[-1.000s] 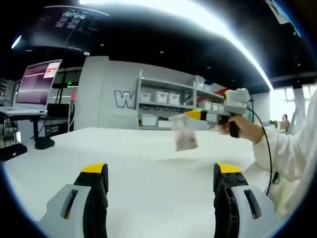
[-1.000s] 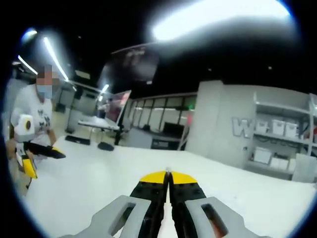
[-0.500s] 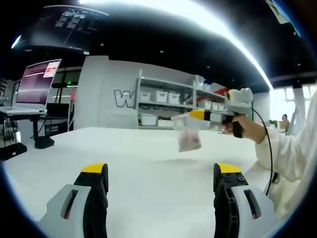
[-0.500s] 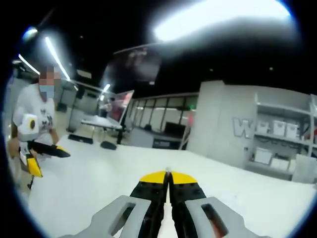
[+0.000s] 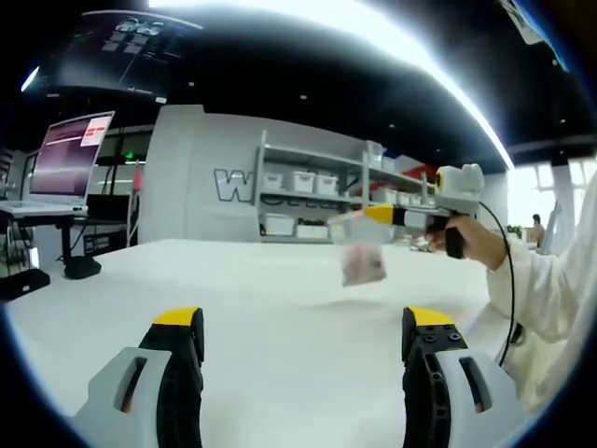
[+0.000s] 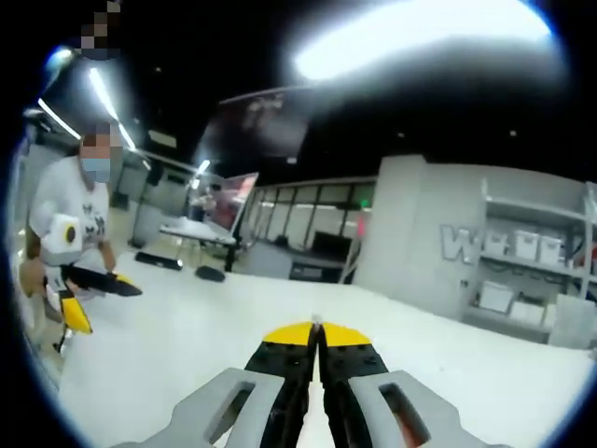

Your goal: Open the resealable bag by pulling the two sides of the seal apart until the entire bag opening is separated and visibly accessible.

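The resealable bag (image 5: pixel 359 254) hangs in the air above the white worktop (image 5: pixel 270 308), pinched at its top edge by my right hand-held gripper (image 5: pixel 347 218), whose jaws in the right gripper view are pressed together with only a sliver of the bag's edge between the tips. My left hand-held gripper (image 5: pixel 303 327) is spread wide, holding nothing, low over the worktop and well apart from the bag. To do this well, I judge I should bring the left to the seal's free side, bite only that one layer just beside the right's grip, then pull the two apart steadily along the whole seal.
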